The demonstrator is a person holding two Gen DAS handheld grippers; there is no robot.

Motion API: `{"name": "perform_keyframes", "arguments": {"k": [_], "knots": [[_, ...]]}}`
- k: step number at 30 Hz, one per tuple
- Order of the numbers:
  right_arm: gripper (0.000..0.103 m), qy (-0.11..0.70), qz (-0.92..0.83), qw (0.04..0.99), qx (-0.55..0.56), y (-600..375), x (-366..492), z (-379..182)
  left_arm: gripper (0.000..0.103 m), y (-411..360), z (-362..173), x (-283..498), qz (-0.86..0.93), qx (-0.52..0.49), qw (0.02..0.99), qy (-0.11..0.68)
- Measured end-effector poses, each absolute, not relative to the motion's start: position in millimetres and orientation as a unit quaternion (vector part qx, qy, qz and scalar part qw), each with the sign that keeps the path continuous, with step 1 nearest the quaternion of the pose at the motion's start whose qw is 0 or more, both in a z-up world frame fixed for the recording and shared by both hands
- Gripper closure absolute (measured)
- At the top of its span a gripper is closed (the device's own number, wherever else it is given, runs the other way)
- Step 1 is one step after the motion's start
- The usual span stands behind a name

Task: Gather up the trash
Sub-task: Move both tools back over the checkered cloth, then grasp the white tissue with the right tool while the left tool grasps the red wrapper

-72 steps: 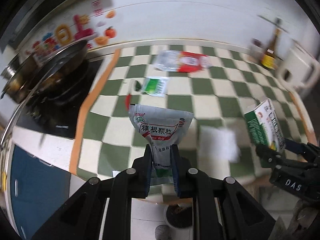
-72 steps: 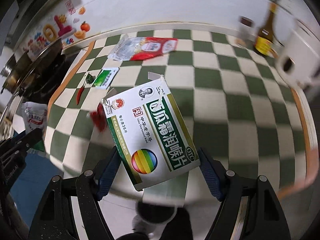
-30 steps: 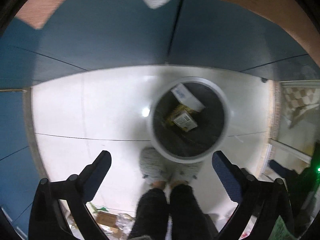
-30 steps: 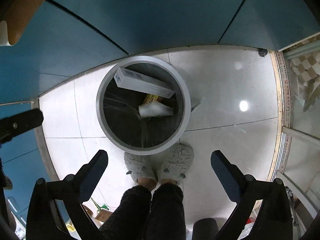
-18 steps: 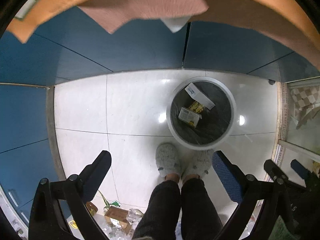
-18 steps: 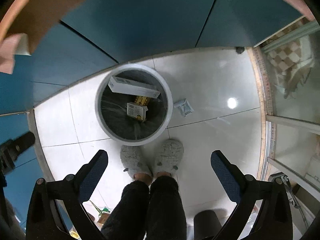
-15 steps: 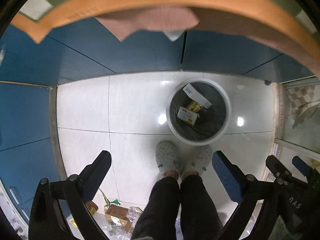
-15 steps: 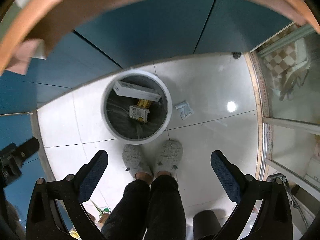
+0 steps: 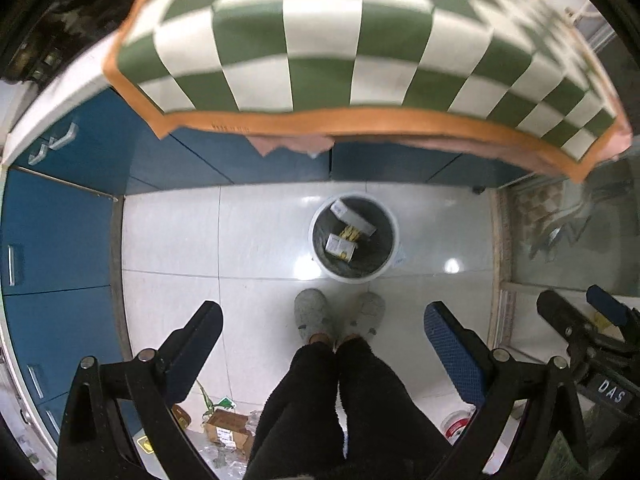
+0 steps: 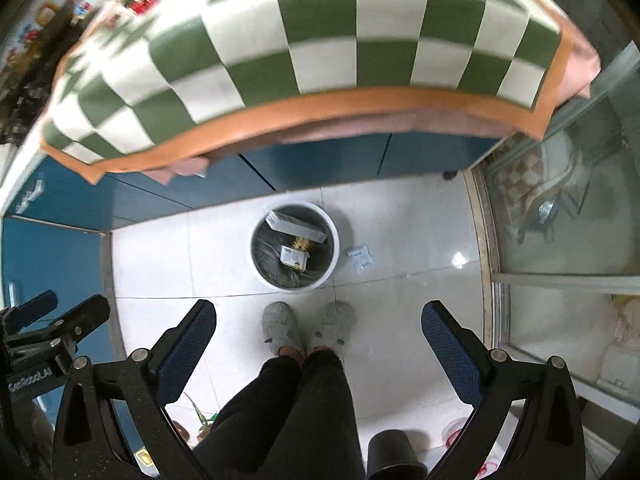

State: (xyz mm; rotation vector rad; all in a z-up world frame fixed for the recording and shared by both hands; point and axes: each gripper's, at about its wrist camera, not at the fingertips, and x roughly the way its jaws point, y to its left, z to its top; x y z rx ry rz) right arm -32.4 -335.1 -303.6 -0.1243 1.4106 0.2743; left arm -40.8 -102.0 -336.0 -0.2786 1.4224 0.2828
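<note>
A round white-rimmed trash bin (image 9: 316, 240) (image 10: 334, 256) stands on the white floor below the counter. Inside lie a long white box (image 9: 352, 216) (image 10: 296, 226) and a small box (image 9: 340, 246) (image 10: 294, 258). A small white packet (image 10: 361, 259) lies on the floor just right of the bin; only its edge shows in the left wrist view (image 9: 399, 258). My left gripper (image 9: 322, 346) is open and empty, high above the floor. My right gripper (image 10: 318, 340) is open and empty too. Red trash (image 10: 142, 2) lies blurred on the green-checked cloth (image 9: 320, 40) (image 10: 320, 40).
Blue cabinet doors (image 9: 60, 220) (image 10: 320, 160) run under the counter. My feet in grey slippers (image 9: 314, 314) (image 10: 280, 326) stand in front of the bin. A cardboard box (image 9: 228, 432) and scraps lie on the floor at lower left. A dark cup (image 10: 394, 454) stands at the bottom.
Both grippers let go of the sachet and the green box over the bin. Both have since risen, so the bin looks smaller and the checked counter has come into view.
</note>
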Motion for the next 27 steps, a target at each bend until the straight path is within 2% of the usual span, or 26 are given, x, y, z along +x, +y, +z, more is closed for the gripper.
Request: {"name": "perform_keyframes", "arguments": {"k": [7, 10, 14, 20, 24, 26, 27], "knots": [[0.0, 0.624, 0.178, 0.76, -0.028, -341.9, -40.5, -236.5, 0.0, -100.3, -248.4, -34.0, 0.177, -0.11, 0.805, 0.556], [0.0, 0.609, 0.19, 0.77, -0.009, -343.9, -25.1, -219.2, 0.0, -91.7, -207.4, -22.9, 0.21, -0.104, 0.829, 0.508], [0.0, 0.594, 0.195, 0.78, 0.022, -342.6, 11.4, -198.6, 0.0, -73.5, -179.5, 2.1, 0.236, -0.085, 0.848, 0.467], [0.0, 0.565, 0.205, 0.798, 0.042, -319.7, 87.2, -170.7, 0.0, -25.4, -177.4, 52.1, 0.272, -0.087, 0.835, 0.47], [0.0, 0.558, 0.202, 0.804, 0.034, -287.4, 135.6, -176.3, 0.0, 17.3, -195.0, 92.9, 0.261, -0.122, 0.819, 0.495], [0.004, 0.559, 0.195, 0.805, 0.038, -267.1, 166.3, -185.3, 0.0, 42.2, -212.6, 126.4, 0.243, -0.138, 0.811, 0.514], [0.012, 0.561, 0.19, 0.805, 0.038, -259.2, 176.8, -190.9, 0.0, 51.2, -221.3, 140.5, 0.232, -0.147, 0.807, 0.523]]}}
